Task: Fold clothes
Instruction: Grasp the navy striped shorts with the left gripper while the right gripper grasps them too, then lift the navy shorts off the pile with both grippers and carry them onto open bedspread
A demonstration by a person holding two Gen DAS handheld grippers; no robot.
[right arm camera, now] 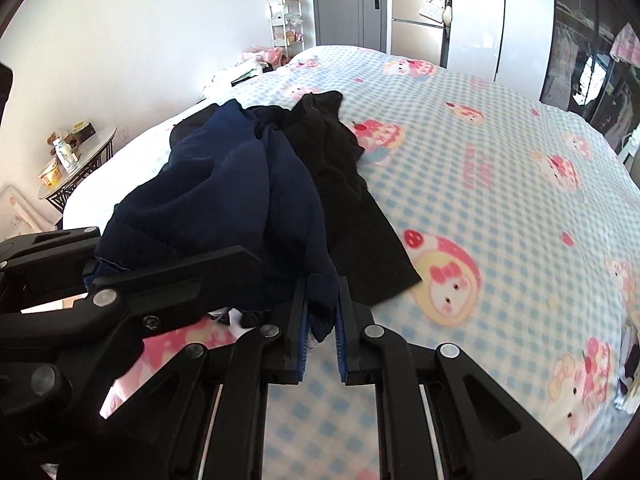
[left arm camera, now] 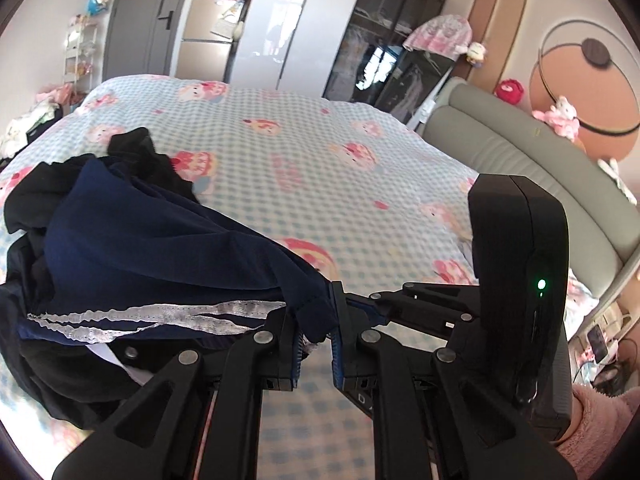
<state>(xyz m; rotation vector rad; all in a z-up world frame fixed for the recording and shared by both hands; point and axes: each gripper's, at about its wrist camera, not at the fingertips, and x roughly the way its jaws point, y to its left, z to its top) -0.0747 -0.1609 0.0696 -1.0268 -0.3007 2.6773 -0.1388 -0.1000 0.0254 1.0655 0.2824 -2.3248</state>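
A crumpled navy garment (left arm camera: 160, 248) with white stripes (left arm camera: 160, 318) is lifted at one edge above the bed. My left gripper (left arm camera: 316, 332) is shut on a fold of that edge. The right gripper's housing (left arm camera: 520, 280) shows close on the right, its linkage reaching the same edge. In the right wrist view, my right gripper (right arm camera: 322, 320) is shut on the navy garment (right arm camera: 224, 184), and a finger of the left gripper (right arm camera: 180, 276) lies just to its left. A black garment (right arm camera: 344, 184) lies tangled against the navy one, also seen as black cloth (left arm camera: 160, 160) behind it.
The bed sheet (left arm camera: 320, 160) is blue-checked with pink cartoon prints and stretches wide to the right. A grey padded headboard (left arm camera: 520, 160) curves along the right. A small side table (right arm camera: 76, 172) with cups stands left of the bed. Wardrobes and a fridge (right arm camera: 416, 20) line the far wall.
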